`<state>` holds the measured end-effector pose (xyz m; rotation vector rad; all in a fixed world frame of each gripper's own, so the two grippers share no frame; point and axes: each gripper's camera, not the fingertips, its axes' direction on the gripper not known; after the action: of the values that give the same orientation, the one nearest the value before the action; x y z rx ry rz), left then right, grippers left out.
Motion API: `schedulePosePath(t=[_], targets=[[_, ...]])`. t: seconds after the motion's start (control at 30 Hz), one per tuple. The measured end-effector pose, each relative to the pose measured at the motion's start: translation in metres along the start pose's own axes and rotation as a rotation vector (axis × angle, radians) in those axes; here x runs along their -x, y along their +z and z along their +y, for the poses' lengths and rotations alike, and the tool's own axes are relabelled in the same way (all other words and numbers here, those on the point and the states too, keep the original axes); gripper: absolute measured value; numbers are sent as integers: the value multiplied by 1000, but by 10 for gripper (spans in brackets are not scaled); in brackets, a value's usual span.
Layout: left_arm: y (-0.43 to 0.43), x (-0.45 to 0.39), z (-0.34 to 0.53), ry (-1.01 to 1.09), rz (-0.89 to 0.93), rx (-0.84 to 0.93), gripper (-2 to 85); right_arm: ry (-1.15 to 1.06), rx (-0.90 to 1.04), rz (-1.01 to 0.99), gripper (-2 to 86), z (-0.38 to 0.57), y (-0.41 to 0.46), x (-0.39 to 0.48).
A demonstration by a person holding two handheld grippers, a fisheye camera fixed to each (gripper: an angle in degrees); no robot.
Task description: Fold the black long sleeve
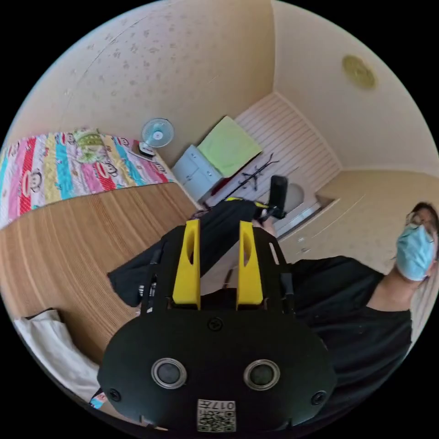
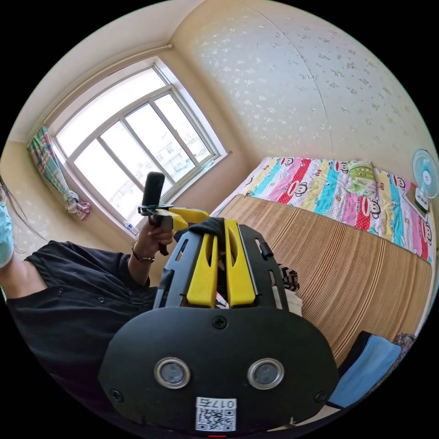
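Holding the black long sleeve (image 1: 215,238) in the air above the bed (image 1: 68,256), both hand-held grippers are raised in front of the person (image 1: 356,311). In the left gripper view, the left hand-held gripper (image 1: 218,228) shows two yellow jaws standing apart, with the black cloth running between and behind them; whether both jaws press on the cloth cannot be told. From that gripper the garment stretches up to the right hand-held gripper (image 1: 256,208), seen beyond it, and hangs down toward the bed's woven mat.

In the right gripper view, the right hand-held gripper (image 2: 220,226) has its yellow jaws drawn close together, clamping a bunch of black fabric at their tips. The left hand-held gripper (image 2: 185,215) appears beyond it, held in the person's hand (image 2: 153,238), its yellow jaws pointing at the same bunch of cloth.

A colourful patterned sheet (image 2: 338,192) covers the far part of the bed, with a small fan (image 2: 425,176) beside it. A window (image 2: 132,146) stands beyond the bed's end. A blue folded item (image 2: 370,370) lies at the bed's near edge
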<state>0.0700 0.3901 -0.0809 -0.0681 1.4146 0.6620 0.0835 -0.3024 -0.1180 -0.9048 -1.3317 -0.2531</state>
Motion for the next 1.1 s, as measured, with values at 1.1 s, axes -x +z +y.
schedulePosePath(t=[1.1], targets=[[-145,-79,-20,319,-235,-226,30,55,-165,-466,124,113,14,-65]])
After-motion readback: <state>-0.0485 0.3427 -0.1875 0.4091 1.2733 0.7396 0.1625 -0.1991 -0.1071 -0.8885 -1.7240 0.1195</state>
